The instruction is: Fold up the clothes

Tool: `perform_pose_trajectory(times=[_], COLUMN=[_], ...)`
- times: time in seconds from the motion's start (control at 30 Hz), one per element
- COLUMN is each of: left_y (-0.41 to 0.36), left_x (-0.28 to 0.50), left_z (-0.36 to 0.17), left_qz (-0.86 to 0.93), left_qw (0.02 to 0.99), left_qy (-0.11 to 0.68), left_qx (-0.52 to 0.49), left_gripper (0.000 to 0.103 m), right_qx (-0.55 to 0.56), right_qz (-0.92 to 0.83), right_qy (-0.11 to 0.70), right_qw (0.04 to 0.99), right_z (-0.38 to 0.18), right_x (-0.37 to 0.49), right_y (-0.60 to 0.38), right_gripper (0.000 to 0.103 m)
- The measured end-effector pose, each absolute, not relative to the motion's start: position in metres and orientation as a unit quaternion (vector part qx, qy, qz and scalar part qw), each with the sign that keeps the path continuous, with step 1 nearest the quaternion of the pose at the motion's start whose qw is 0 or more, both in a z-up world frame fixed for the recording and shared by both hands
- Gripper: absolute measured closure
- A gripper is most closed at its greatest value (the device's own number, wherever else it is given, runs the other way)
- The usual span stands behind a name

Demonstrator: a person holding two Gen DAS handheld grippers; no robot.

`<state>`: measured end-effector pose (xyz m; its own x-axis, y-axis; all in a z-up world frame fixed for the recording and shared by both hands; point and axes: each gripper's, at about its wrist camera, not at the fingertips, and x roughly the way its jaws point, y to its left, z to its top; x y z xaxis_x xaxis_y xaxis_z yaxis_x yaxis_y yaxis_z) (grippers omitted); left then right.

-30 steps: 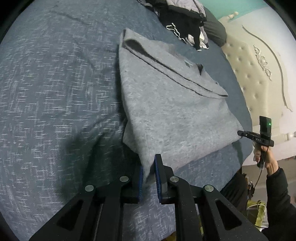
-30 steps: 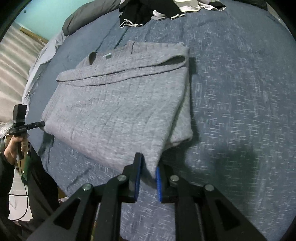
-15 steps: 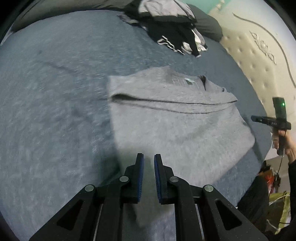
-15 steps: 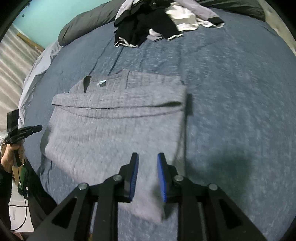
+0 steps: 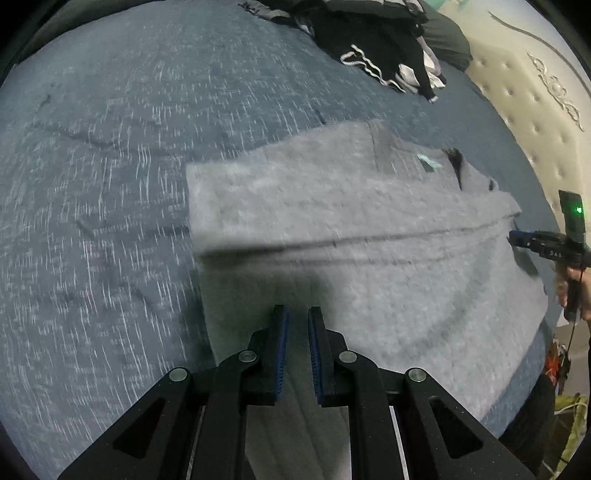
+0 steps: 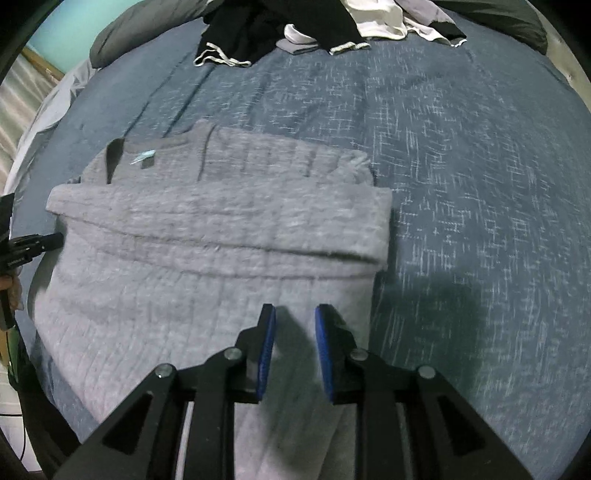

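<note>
A heap of black, white and grey clothes (image 6: pixel 325 33) lies at the far end of the bed (image 6: pixel 480 166), well apart from the grey knit sweater (image 6: pixel 221 236), which lies folded on the speckled blue bedspread with nothing across it. The left gripper (image 5: pixel 295 325) hangs over the sweater with its blue pads a narrow gap apart and nothing between them; the right gripper (image 6: pixel 293 325) has just been opening and also holds nothing. Only the left view shows the tufted cream headboard (image 5: pixel 524 110); only the right shows a dark pillow (image 6: pixel 122 44) and teal wall (image 6: pixel 74 33).
</note>
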<state>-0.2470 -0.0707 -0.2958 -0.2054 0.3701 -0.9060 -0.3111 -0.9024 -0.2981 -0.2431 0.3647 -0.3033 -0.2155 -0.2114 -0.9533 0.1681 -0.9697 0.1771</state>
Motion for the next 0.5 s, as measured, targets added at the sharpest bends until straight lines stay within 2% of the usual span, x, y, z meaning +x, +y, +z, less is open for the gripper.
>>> perform_pose_trajectory(times=[0.5], left_y=[-0.081], left_x=[-0.299], left_z=[-0.291], left_qz=[0.800], left_qw=[0.200], left_qy=[-0.040], left_qx=[-0.564], left_gripper=[0.091], right_qx=[0.568], right_qz=[-0.814], right_qy=[-0.036], right_qw=[0.114], right_z=[-0.304], right_x=[-0.283], right_y=[0.375], right_gripper=[0.081])
